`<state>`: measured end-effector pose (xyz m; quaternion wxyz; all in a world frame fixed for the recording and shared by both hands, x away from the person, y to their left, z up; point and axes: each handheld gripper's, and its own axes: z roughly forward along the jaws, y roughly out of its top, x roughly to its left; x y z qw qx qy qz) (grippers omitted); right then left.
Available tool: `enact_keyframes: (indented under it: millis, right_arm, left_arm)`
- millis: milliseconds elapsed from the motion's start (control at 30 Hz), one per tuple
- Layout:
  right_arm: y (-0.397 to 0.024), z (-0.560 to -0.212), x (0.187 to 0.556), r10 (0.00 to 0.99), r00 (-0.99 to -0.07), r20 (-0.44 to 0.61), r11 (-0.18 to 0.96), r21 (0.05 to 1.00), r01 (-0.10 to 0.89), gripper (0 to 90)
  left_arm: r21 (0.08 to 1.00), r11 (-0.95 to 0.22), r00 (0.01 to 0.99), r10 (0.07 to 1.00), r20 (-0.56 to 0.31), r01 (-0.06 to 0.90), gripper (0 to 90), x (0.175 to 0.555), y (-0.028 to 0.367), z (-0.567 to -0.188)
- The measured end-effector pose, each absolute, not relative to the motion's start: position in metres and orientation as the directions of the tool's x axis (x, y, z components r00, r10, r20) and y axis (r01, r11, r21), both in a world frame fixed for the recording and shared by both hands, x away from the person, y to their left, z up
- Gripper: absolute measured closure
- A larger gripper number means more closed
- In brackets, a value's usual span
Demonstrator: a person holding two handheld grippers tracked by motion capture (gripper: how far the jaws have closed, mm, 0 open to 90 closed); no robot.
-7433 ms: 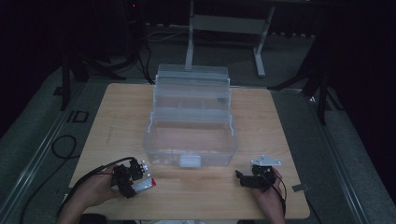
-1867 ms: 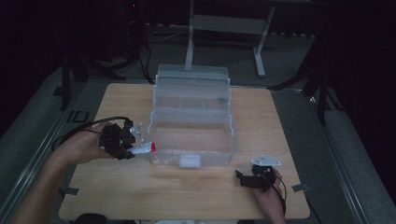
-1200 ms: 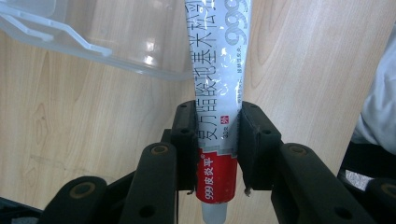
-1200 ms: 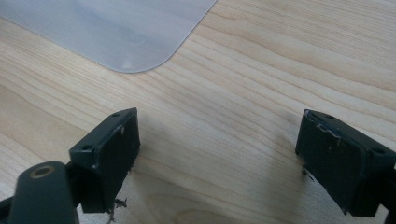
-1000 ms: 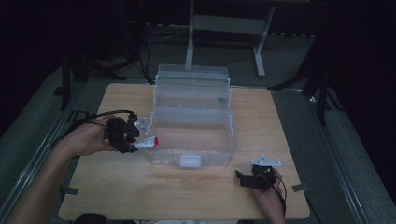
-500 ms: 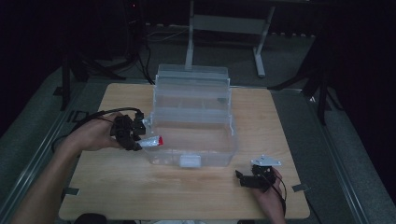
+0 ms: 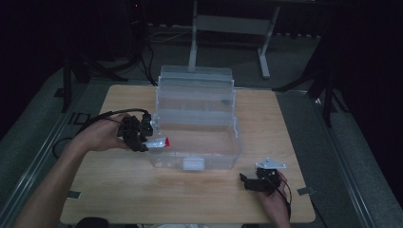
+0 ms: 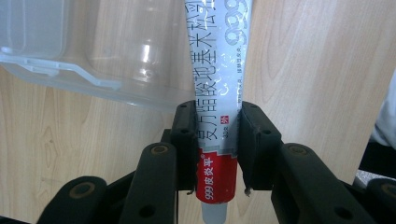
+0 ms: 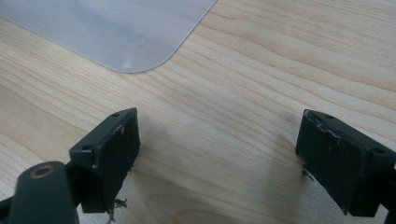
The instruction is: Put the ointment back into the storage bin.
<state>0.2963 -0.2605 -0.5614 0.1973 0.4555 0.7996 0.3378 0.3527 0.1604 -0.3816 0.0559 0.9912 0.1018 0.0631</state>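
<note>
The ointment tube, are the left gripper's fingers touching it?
Touching. In the left gripper view both fingers press flat against the sides of the ointment tube, with no gap on either side.

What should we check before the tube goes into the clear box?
1. Left gripper shut on the tube: ok.
2. Tube held straight between the jaws: ok.
3. Clear box open on top: ok.
4. Tube over the box's left rim: ok.
5. Room free inside the box: cannot tell, the walls are see-through and dim.
6. Right gripper open, on the table, out of the way: ok.
</note>
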Motion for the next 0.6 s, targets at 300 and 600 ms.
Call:
enact_keyframes:
  millis: [300, 600]
  right_arm:
    - [-0.2604, -0.5613, 0.2963, 0.862, -0.507, -0.007, 0.356, 0.720, 0.596, 13.4]
    - [-0.2605, -0.5613, 0.2963, 0.862, -0.507, -0.007, 0.357, 0.720, 0.596, 13.5]
  left_arm:
    - [0.123, -0.971, 0.967, 0.220, 0.130, 0.205, 70.3, 0.3580, 0.1595, -0.3828]
    - [0.115, -0.975, 0.968, 0.207, 0.139, 0.192, 70.3, 0.3606, 0.1536, -0.3820]
